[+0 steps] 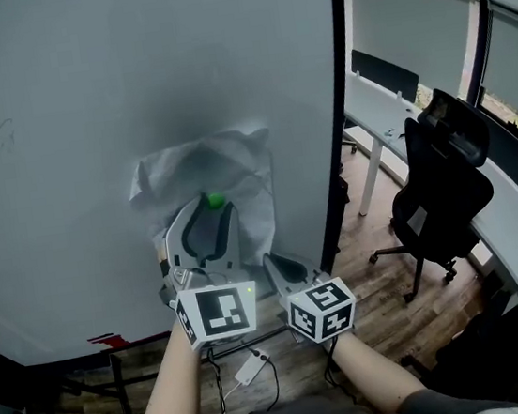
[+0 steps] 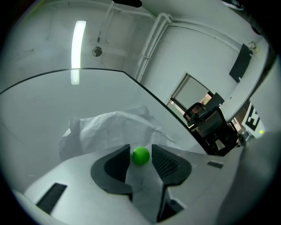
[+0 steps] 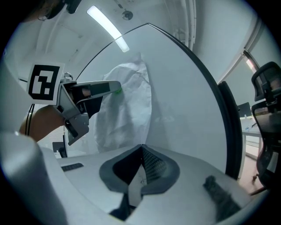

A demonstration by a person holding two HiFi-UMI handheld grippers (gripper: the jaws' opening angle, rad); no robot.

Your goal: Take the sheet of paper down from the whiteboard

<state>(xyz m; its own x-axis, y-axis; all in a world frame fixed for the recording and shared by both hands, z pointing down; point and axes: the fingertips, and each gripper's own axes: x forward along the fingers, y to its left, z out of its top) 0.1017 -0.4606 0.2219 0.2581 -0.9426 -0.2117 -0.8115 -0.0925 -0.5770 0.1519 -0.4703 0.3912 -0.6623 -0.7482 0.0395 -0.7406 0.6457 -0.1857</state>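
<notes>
The sheet of paper (image 1: 235, 171) hung crumpled on the whiteboard (image 1: 79, 130) under a green magnet (image 1: 214, 200), its near edge clenched in the right gripper (image 3: 141, 149), so the left gripper (image 2: 141, 154), jaws spread either side of the magnet, would best close squarely on it and pull straight off.

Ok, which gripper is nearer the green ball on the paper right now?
Left. The left gripper has its open jaws either side of the green ball. The right gripper is lower and to the right of it in the head view, shut on an edge of the sheet of paper.
</notes>
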